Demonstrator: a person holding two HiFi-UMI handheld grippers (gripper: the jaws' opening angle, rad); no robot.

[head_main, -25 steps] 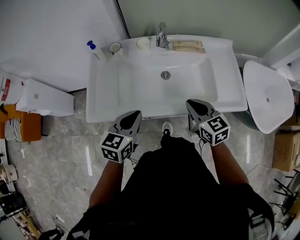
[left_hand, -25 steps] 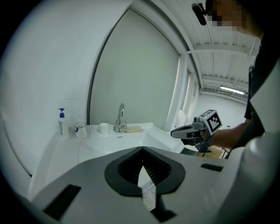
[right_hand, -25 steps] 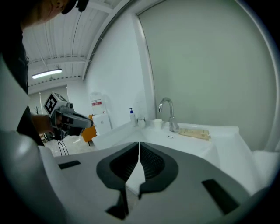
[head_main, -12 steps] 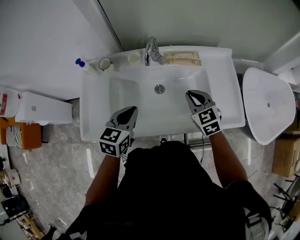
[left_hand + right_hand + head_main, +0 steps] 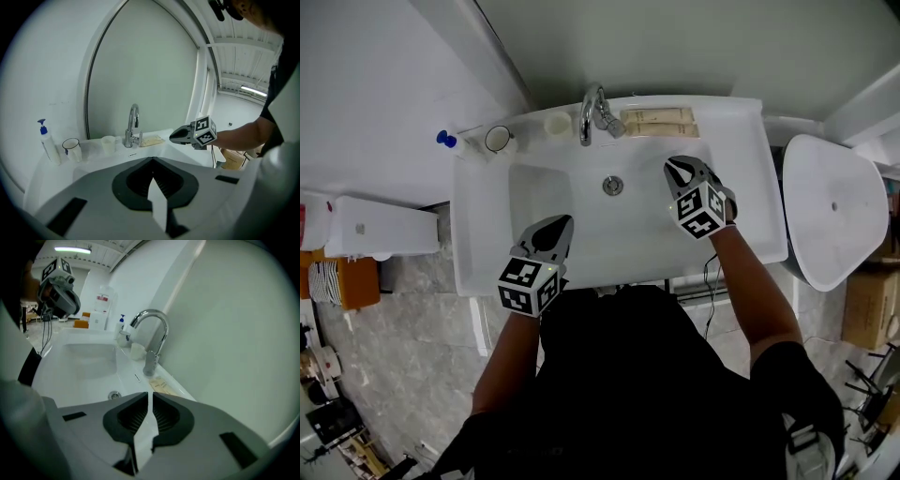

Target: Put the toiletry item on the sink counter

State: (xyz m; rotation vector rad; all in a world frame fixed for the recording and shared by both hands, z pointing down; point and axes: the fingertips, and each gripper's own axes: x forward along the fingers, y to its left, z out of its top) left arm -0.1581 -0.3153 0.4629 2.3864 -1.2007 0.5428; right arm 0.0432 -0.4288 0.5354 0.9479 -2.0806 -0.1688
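Nearest the person, the left gripper [image 5: 553, 228] is held over the front rim of the sink counter [image 5: 473, 244], its jaws pressed together with nothing between them. Farther in, the right gripper [image 5: 674, 169] is poised above the basin's right side, its jaws likewise closed and empty. The step in hand is judged to be a reach for a toiletry item, so the right jaws should be parted before contact and brought in low, since a flat thing is hard to pinch. The tan toiletry packets [image 5: 659, 122] are seen just beyond that gripper's tip and not touched by it, lying flat on the back ledge, right of the faucet [image 5: 592, 111].
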